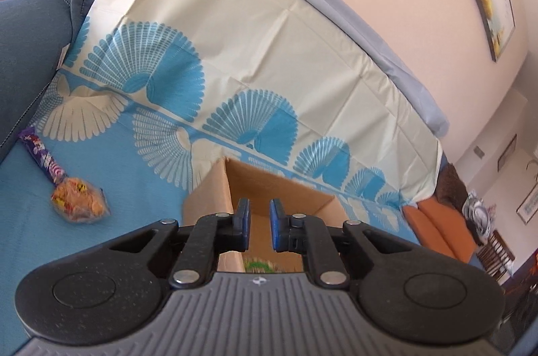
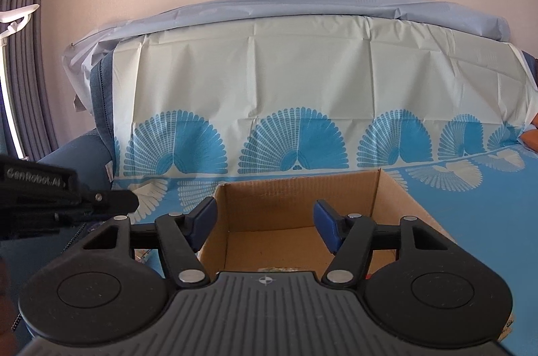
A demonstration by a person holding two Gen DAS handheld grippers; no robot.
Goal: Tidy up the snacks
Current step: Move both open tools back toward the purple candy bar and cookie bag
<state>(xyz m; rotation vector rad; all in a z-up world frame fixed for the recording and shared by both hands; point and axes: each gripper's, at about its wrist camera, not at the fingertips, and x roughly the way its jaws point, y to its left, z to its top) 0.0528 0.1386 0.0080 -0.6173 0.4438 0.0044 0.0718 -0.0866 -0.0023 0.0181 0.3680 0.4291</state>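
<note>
Two snacks lie loose on the blue sheet (image 1: 111, 161) off to the left of your left gripper (image 1: 259, 226): a purple wrapped bar (image 1: 42, 156) and, touching its near end, a clear bag of orange pieces (image 1: 80, 201). Both sit well apart from the cardboard box (image 1: 269, 188), close to the blue sofa arm (image 1: 30, 53).

Your left gripper has its blue pads drawn in close, only a narrow slot between them, and nothing is pinched there — through the slot you see just the inside of the box. Something green shows low in the box beneath the pads, too blurred to name.

Your right gripper (image 2: 265, 226) stands about half open over the same box (image 2: 296, 198), empty, with the brown floor of the box visible between its pads. At the near edge of the box floor a sliver of packaging peeks out — what it is, you cannot tell. The left gripper's black body (image 2: 50, 198) pokes into the right wrist view from the left side.
</note>
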